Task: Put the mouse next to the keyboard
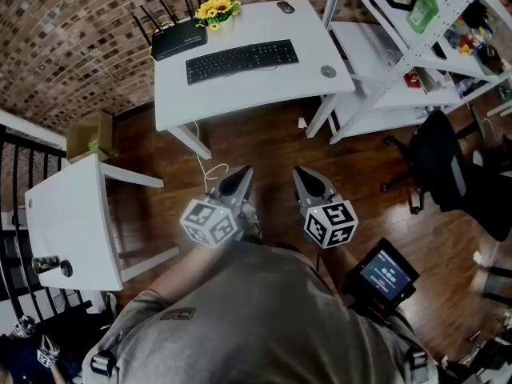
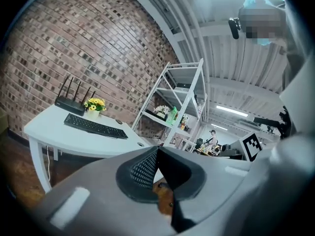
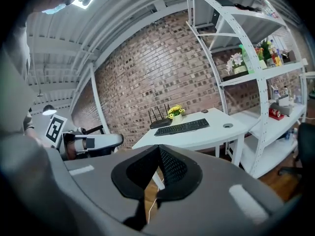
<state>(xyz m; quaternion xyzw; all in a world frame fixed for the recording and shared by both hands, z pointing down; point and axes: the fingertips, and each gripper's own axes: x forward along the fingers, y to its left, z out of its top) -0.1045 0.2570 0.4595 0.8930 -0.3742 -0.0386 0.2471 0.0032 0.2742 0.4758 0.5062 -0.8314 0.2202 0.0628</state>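
Fingers [image 2: 143, 170] on the left gripper [image 1: 240, 173] are shut tight with nothing in them, and it's the same deal on the right gripper [image 1: 302, 174]. Both hang well short of the counter [image 1: 240, 98]. The keyboard [image 1: 242, 60] sits mid-counter, with the mouse [image 1: 286, 7] off by the far edge, apart from it. I'd say it's the approach step. Next up is reaching in, opening one gripper and grabbing the mouse.
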